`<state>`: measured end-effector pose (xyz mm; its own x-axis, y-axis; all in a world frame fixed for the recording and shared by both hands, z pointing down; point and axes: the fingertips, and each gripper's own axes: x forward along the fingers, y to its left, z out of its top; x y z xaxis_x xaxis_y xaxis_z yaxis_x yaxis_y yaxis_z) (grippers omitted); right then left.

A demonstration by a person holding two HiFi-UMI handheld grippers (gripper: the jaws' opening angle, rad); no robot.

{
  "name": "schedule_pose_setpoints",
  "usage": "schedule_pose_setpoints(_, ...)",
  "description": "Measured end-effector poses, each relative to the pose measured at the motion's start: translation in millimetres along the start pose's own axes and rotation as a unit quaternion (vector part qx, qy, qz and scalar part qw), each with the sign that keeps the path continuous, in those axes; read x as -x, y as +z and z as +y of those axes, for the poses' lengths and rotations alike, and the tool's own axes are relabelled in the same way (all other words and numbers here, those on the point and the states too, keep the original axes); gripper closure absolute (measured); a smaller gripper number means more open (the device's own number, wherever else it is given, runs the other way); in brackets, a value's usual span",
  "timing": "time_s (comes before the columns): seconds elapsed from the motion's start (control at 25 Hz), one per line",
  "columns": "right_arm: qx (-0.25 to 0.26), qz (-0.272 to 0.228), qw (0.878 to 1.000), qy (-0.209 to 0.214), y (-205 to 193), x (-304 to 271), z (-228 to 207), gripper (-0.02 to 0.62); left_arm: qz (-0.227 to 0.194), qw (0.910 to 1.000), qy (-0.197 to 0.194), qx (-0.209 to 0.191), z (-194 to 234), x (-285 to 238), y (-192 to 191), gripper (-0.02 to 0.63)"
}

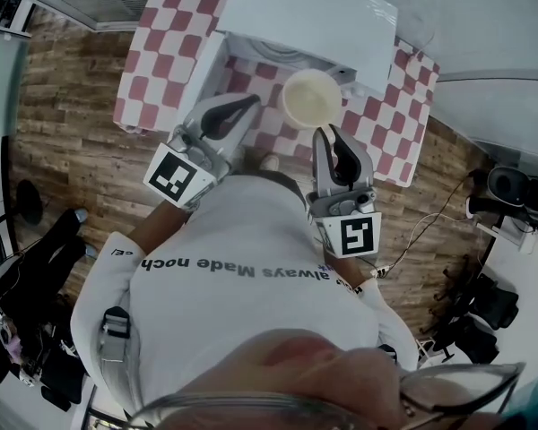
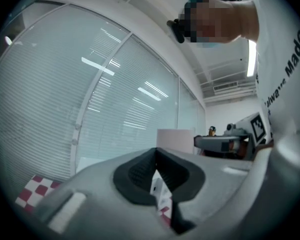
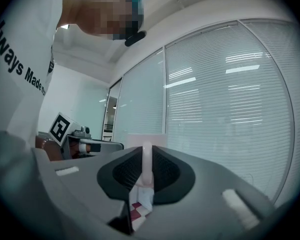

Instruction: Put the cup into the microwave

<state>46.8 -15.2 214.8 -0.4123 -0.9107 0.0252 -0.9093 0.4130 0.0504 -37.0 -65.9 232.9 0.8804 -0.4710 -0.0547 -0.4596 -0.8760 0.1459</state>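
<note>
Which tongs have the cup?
The right tongs: they pinch the rim of the cup. The left tongs are shut on nothing.

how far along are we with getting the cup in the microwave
Done: the cup is picked up; the right gripper has its jaws shut on its rim. In hand: it is held just in front of the microwave. Still to do: setting it inside. The left gripper is shut, empty.

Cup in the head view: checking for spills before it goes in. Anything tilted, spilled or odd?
Nothing stands out. The cup faces mouth-up and looks empty, pinched at its wall by the right gripper. No spill shows on the checkered cloth.
</note>
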Motion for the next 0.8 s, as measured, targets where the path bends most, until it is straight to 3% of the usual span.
schedule_pose_setpoints(0.8,-0.017,0.034,0.999,-0.006,-101,-10,-41,0.554,0.038,0.9986,0.034,0.011,22,-45,-92,0.602)
